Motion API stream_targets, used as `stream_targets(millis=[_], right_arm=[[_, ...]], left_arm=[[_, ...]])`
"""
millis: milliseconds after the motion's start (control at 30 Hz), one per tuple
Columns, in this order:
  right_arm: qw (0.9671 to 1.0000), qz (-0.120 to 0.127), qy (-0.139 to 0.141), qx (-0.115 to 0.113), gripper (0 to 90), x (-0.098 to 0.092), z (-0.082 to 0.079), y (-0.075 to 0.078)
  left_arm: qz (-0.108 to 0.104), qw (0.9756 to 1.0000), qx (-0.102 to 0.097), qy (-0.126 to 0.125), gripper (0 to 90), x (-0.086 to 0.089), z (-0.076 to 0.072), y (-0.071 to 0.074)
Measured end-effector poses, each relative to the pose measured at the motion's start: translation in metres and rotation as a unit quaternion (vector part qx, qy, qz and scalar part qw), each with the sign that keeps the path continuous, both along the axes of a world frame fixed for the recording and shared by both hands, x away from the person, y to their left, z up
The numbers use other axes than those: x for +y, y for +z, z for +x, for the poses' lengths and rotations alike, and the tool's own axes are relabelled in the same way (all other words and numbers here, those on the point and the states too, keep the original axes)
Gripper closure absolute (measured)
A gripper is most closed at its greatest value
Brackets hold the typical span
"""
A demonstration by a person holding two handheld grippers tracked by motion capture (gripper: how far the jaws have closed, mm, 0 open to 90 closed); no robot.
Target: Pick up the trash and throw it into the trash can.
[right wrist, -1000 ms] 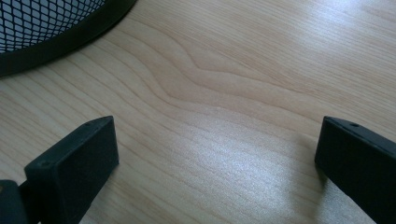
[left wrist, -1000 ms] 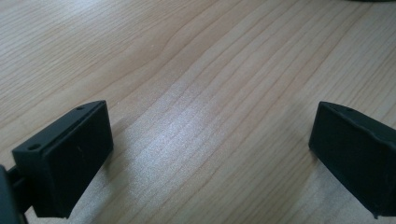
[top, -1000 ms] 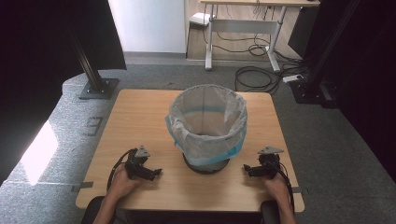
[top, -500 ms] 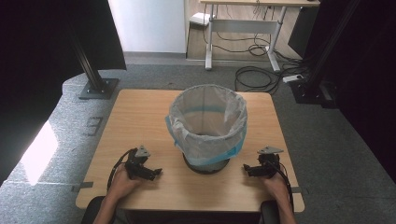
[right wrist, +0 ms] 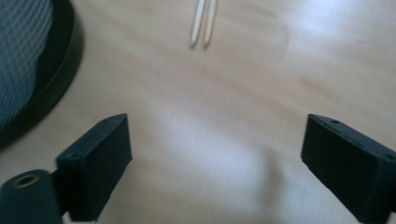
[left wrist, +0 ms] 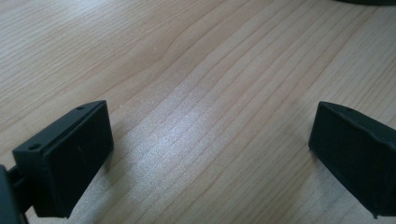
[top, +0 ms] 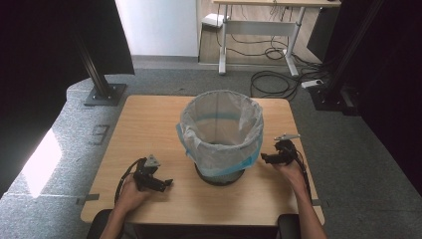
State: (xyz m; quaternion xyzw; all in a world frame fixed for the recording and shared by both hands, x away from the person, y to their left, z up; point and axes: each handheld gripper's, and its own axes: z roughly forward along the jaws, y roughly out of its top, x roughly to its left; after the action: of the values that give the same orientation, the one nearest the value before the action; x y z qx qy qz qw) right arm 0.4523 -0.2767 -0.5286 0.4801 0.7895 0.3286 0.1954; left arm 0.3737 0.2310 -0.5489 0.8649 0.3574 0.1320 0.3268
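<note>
Now, an entry per item, operator.

Right gripper [top: 267, 159]: you have lifted it off its resting spot and carried it toward the bin [top: 220, 133]; a second ago it sat lower at the table's near right corner. Its jaws have just been closing a little, yet they stand apart with nothing between them. Judged meaning: the reach for the bin's bag [top: 239, 162] has begun, nothing is grasped yet.

Bin, mesh, lined with a pale bag: it stands just beside this claw, ahead of its tips, not touching as far as you can tell. In the right gripper view the black base [right wrist: 51, 79] lies off the left jaw.

Two thin pale sticks [right wrist: 203, 23]: on the wood beyond the right claw's tips, well ahead of them.

Left gripper [top: 161, 183]: unmoved from the earlier frame, jaws wide and empty over bare table [left wrist: 196, 70]; the bin sits ahead of it, apart.

Bin and table [top: 149, 124]: unchanged.
</note>
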Motion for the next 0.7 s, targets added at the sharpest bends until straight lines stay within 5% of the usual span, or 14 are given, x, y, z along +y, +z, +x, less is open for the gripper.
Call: stream_targets(millis=[267,433,700], right_arm=[[0.9998,-0.015,-0.004,-0.009,43.3,0.016,0.048,0.005],[0.9998,-0.018,-0.003,0.004,49.8,0.027,0.07,-0.003],[0.9998,-0.018,0.003,0.01,56.0,0.036,0.083,-0.012]], left_arm=[[-0.001,1.0,0.0,0.001,0.0,0.0,0.0,0.0],[-0.001,1.0,0.0,0.002,0.0,0.0,0.0,0.0],[-0.001,1.0,0.0,0.004,0.0,-0.001,0.0,0.0]])
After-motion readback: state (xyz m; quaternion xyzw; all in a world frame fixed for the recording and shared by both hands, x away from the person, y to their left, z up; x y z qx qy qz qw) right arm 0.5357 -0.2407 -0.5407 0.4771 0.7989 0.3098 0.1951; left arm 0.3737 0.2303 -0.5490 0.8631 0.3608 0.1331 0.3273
